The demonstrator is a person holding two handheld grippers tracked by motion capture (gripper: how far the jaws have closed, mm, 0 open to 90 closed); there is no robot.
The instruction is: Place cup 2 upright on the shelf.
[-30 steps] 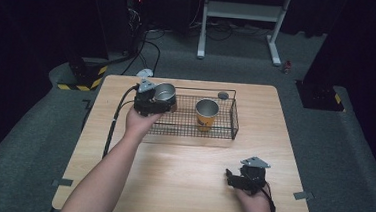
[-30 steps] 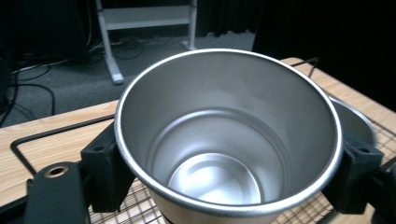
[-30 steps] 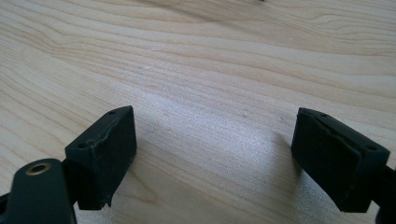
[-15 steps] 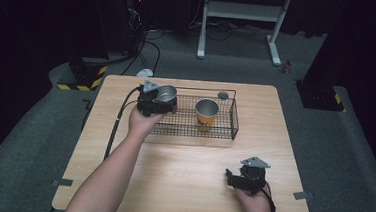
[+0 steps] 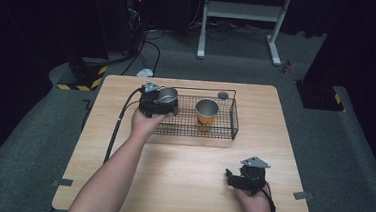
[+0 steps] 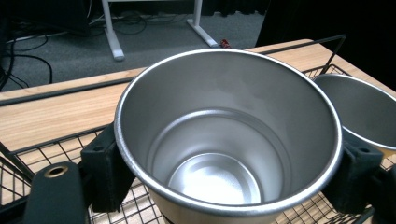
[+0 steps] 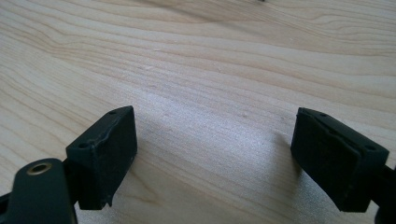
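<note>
A bare steel cup (image 5: 168, 94) (image 6: 224, 140) is upright at the left end of a black wire basket (image 5: 233, 120). My left gripper (image 5: 166, 101) (image 6: 229, 177) is shut on it, with a black pad (image 6: 105, 172) pressed to each side of its wall. The cup is empty inside. A second steel cup with an orange lower half (image 5: 206, 113) (image 6: 362, 107) stands in the basket just to the right. My right gripper (image 5: 229, 175) (image 7: 215, 158) rests low over bare wood at the table's front right. It is open, with nothing between its jaws.
A small dark round disc (image 5: 223, 95) lies on the wooden table (image 5: 180, 185) behind the basket. The left gripper's cable (image 5: 117, 126) trails along the table's left side. Dark floor, a white stand (image 5: 242, 19) and cables lie beyond the far edge.
</note>
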